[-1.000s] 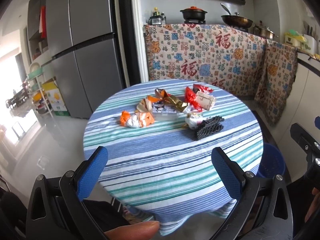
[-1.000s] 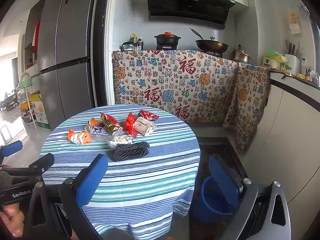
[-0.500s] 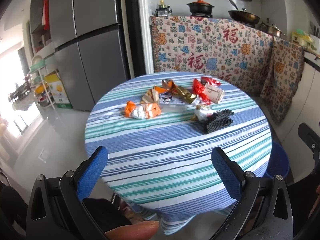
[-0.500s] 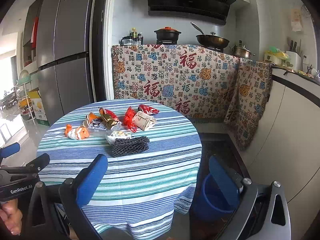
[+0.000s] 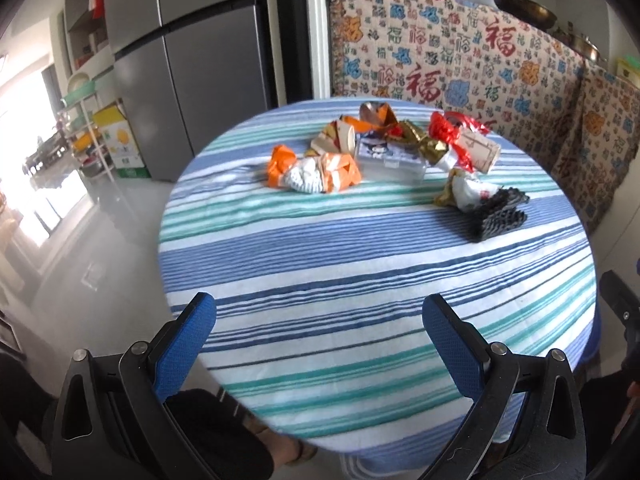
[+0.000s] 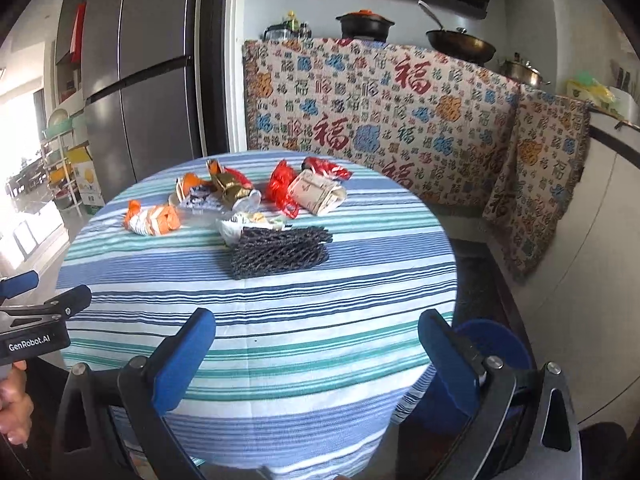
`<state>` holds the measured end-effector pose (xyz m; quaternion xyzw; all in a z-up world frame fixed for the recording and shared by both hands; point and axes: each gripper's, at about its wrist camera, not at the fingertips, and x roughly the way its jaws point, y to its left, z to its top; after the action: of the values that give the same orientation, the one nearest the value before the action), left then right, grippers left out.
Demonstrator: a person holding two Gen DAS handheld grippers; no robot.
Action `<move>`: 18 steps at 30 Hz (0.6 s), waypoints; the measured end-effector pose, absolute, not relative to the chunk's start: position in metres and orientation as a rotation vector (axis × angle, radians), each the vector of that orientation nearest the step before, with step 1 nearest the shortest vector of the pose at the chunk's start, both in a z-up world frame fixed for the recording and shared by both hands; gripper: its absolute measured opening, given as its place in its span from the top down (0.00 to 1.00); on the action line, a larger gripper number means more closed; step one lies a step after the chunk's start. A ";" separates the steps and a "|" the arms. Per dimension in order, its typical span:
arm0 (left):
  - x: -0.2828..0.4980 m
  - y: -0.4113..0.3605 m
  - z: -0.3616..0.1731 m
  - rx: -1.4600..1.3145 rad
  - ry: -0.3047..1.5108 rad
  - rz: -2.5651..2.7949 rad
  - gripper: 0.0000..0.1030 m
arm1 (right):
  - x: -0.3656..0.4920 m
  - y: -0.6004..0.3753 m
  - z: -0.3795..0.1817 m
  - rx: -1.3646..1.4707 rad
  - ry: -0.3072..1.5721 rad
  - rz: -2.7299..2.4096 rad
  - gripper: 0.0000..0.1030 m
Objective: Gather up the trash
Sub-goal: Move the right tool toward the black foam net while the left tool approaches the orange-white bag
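Observation:
Several pieces of trash lie on the far half of a round striped table (image 5: 360, 272) (image 6: 280, 320): an orange-and-white wrapper (image 5: 312, 170) (image 6: 152, 218), a clear plastic box (image 5: 390, 158), gold foil (image 6: 230, 188), a red bag (image 5: 448, 134) (image 6: 282, 188), a beige carton (image 5: 478, 152) (image 6: 318, 196), a white wrapper (image 6: 240, 228) and black foam netting (image 5: 498, 218) (image 6: 280, 252). My left gripper (image 5: 320, 332) hangs open over the near table edge. My right gripper (image 6: 316, 340) is open too, over the near right edge. Both hold nothing.
A blue bin (image 6: 492, 344) stands on the floor right of the table, below my right finger. Behind the table hangs a patterned cloth (image 6: 380, 120) over a counter with pots. A grey fridge (image 5: 192, 60) stands at the left. The left gripper's body (image 6: 36, 320) shows at the right view's left edge.
Both grippers have moved forward toward the table and tilted down, so the trash looks closer. Both stayed open.

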<state>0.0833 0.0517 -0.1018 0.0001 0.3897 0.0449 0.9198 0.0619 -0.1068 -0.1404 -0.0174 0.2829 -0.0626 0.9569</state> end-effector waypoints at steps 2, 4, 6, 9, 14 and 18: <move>0.100 0.054 -0.113 -0.010 0.825 0.071 0.01 | 0.078 -0.107 -0.147 -0.039 0.597 -0.120 0.00; 0.114 0.054 -0.123 -0.015 0.852 0.058 0.01 | 0.103 -0.106 -0.157 -0.053 0.646 -0.106 0.00; 0.131 0.056 -0.134 -0.021 0.885 0.047 0.01 | 0.126 -0.105 -0.167 -0.048 0.704 -0.086 0.00; 0.152 0.057 -0.144 -0.009 0.906 0.049 0.01 | 0.157 -0.101 -0.177 -0.014 0.774 -0.040 0.00; 0.183 0.051 -0.155 0.036 0.924 0.052 0.01 | 0.203 -0.093 -0.187 -0.028 0.843 -0.039 0.00; 0.202 0.053 -0.161 0.021 0.940 0.028 0.00 | 0.230 -0.110 -0.195 -0.037 0.902 -0.036 0.00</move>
<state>0.2017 0.0531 -0.1608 0.0100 0.4528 0.0136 0.8915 0.2296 -0.1099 -0.1953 -0.0177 0.4358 -0.0173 0.8997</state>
